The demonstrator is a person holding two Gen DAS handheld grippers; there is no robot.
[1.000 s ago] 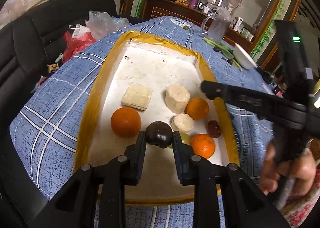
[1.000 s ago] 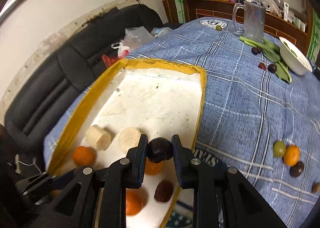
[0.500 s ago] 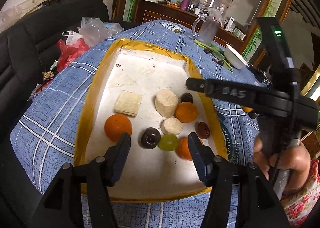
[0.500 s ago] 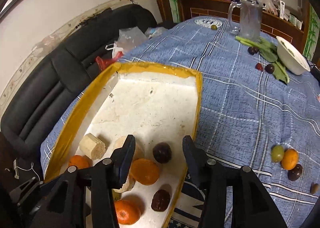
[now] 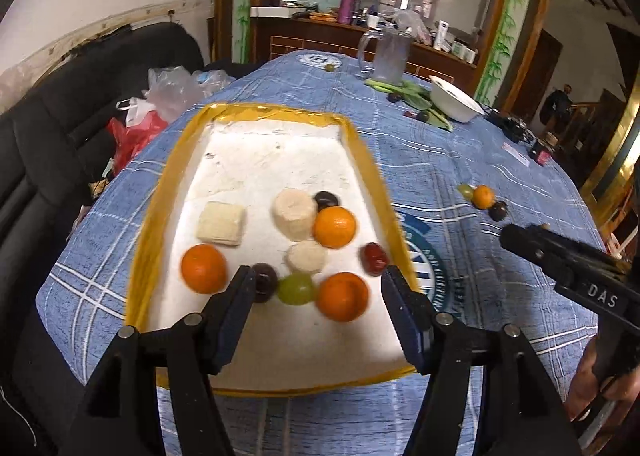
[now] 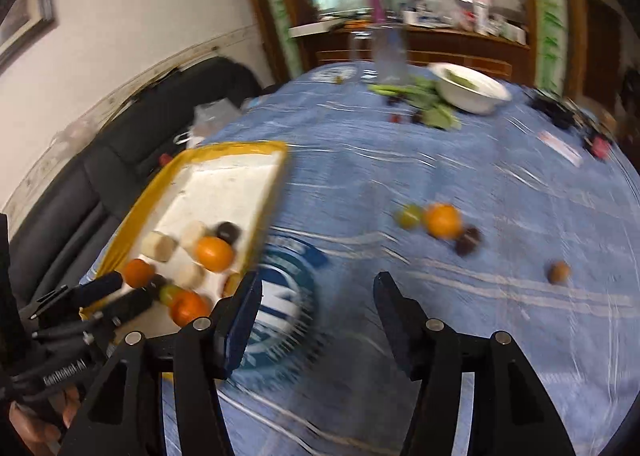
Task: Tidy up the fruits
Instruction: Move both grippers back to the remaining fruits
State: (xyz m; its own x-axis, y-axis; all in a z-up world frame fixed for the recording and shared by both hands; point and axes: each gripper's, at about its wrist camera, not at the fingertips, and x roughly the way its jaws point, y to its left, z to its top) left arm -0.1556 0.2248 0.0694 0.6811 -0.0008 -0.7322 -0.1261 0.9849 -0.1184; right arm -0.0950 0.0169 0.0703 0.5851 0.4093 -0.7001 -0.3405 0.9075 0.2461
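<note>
A: Where do we stand with the fruits?

B: Most of them lie already in the tray [image 5: 152, 215]: three oranges, a green grape [image 5: 296, 288], a red date [image 5: 374, 259], two dark plums and some pale cut pieces. The left gripper [image 5: 316, 300] hangs over the near end of the tray. Its jaws have just been opening and now stand wide, with nothing pressed between them; the near plum [image 5: 266, 282] rests on the tray floor, just beside the left finger.

A: And the right one?

B: The right gripper [image 6: 316, 302] has also just been opening. Its jaws are wide and empty, over the blue tablecloth [image 6: 460, 159], beside the tray. This view is blurred, so small details I cannot tell.

A: What is left outside?

B: A small group on the cloth: a loose grape [image 6: 408, 215], an orange [image 6: 442, 220] and a dark plum [image 6: 468, 240], which touch or nearly touch. A small brown fruit [image 6: 559, 272] lies apart from them.

A: What could go wrong?

B: I think the group is the danger. The fruits are round and close together, so a finger that comes down between them may push one and make it roll over the cloth. Also the left finger is very near the plum and could knock it when it moves away
</note>
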